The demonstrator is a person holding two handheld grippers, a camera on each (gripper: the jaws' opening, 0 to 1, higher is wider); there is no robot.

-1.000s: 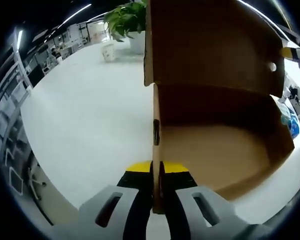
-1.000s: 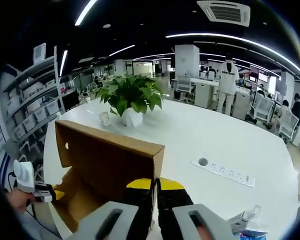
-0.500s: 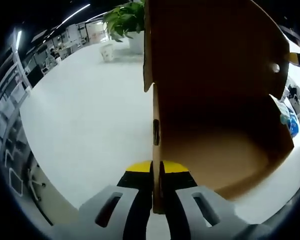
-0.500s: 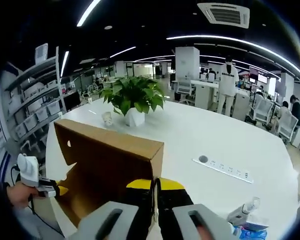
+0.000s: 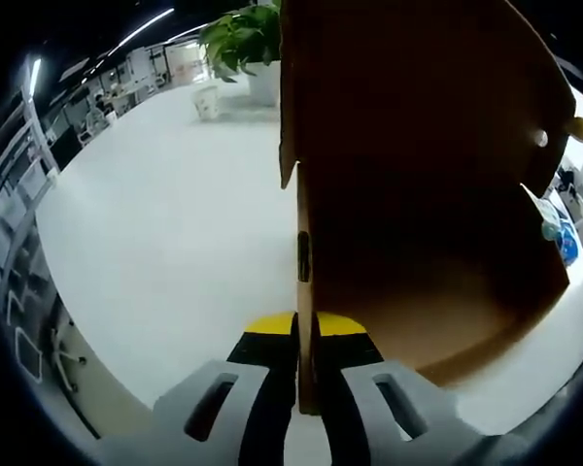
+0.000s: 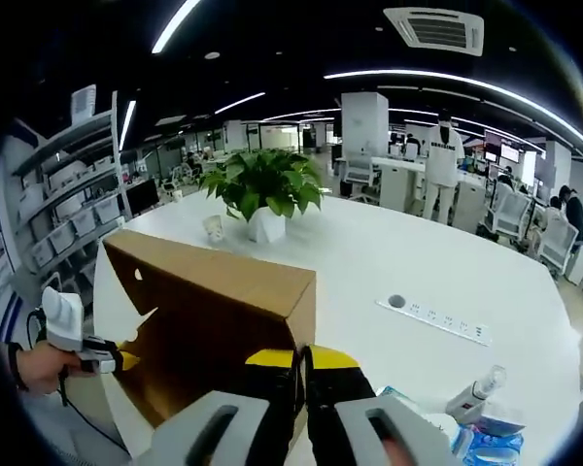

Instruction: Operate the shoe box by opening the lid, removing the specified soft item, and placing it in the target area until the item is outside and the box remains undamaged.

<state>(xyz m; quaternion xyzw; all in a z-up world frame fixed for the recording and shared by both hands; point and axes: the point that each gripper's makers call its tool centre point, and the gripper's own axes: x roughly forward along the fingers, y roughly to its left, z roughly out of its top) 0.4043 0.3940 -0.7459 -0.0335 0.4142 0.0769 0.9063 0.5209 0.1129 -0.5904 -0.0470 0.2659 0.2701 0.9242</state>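
left gripper [image 5: 306,388]: jaws clamped | right gripper [image 6: 304,408]: jaws clamped | both level

Shoe box [image 6: 214,330] sits at the table's [image 6: 389,262] near edge, between the left tongs [image 5: 304,388] and right tongs [image 6: 303,408]. Potted plant [image 6: 262,194] behind it toward the far edge. Power strip [image 6: 437,320] right of the box, spray bottle [image 6: 474,393] at near-right edge.

The left gripper view looks forward along its own grey jaws, pressed close against the edge of the brown cardboard shoe box [image 5: 418,243], with the potted green plant [image 5: 243,39] far ahead; the right gripper view faces along its jaws from the box's [image 6: 223,330] opposite side, close too; both share the box, plant [image 6: 262,189] and white table [image 6: 408,272].
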